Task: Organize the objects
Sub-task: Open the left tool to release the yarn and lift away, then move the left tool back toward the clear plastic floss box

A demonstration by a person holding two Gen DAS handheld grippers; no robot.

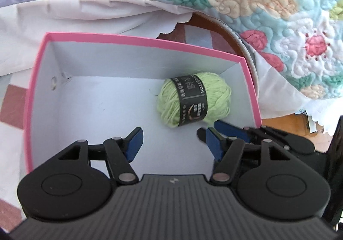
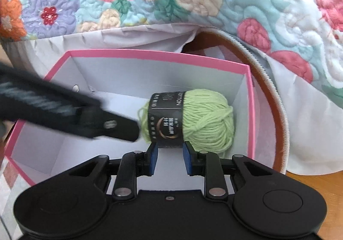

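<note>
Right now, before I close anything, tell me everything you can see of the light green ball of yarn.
The light green ball of yarn is a small, soft skein of loosely wound strands, wrapped by a black paper band printed "COTTON". It lies on its side on the white floor of the pink-rimmed cardboard box, near the right wall. The right gripper sits just short of the band, jaws apart, contact unclear.

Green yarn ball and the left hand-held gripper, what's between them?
Only bare white box floor in the left wrist view, between the yarn ball and the open left hand-held gripper.
</note>
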